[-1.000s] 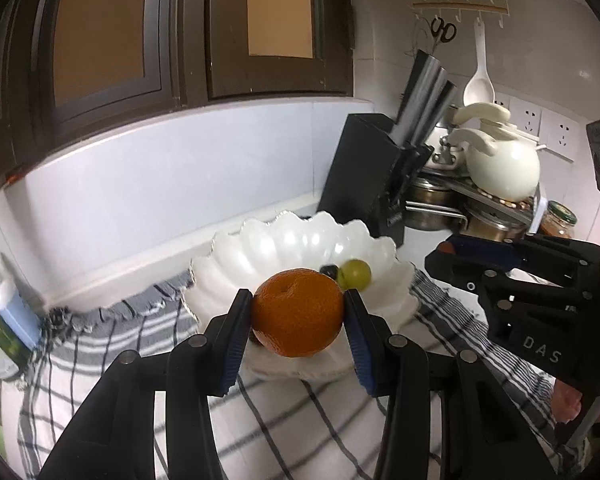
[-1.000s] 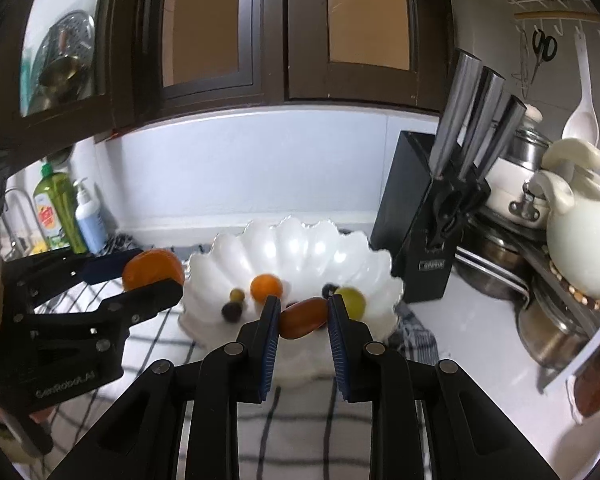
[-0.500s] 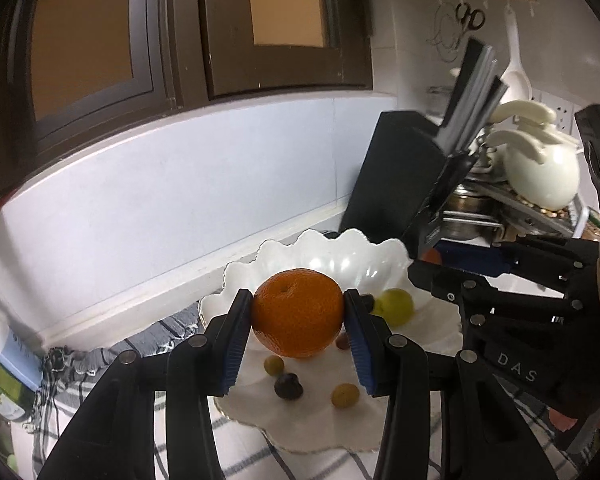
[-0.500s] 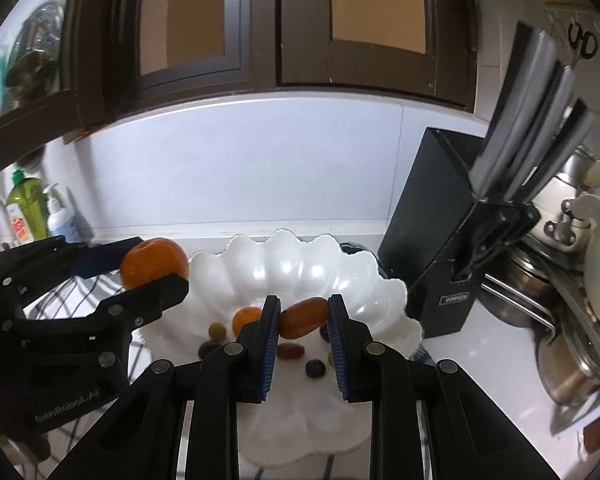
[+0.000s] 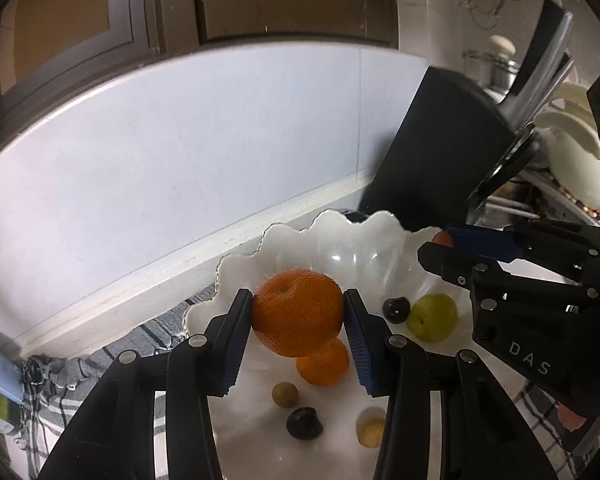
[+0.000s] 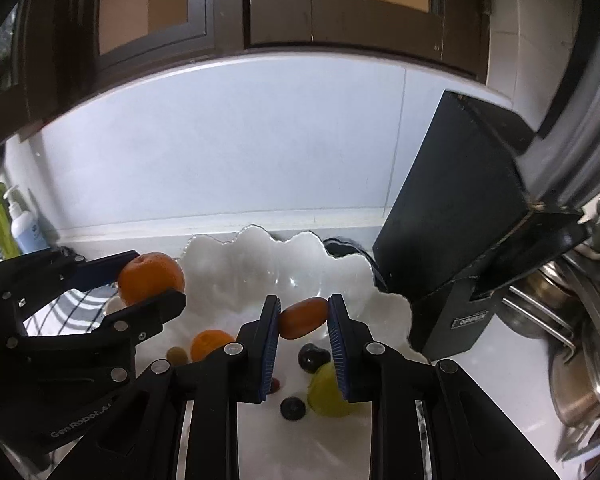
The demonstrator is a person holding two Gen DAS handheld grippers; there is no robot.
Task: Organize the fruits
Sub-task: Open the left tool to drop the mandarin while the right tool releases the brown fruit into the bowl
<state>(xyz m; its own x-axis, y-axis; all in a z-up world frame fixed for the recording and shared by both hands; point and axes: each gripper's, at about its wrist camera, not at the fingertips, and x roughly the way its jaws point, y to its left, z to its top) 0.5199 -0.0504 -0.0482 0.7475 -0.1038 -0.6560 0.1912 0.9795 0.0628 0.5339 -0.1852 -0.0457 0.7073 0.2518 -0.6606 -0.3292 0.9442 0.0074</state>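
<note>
Dark wood cabinets [image 6: 260, 4], pale blue-white wall [image 6: 228, 136], white countertop [image 6: 496, 364]

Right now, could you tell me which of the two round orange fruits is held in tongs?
The larger orange, clamped in the left tongs above the bowl; the smaller orange lies loose in it.

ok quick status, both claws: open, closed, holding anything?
Left claw: closed on the orange, above the white bowl.
Right claw: closed on the small oblong reddish-orange fruit, also above the bowl.

Lighting: dim, cool, diffuse; wall [image 5: 180, 152] brightest. Glare: bowl [image 6: 260, 268] glints. Distortion: strong fisheye, dark vignetted corners. Blur: soft at right edges.
</note>
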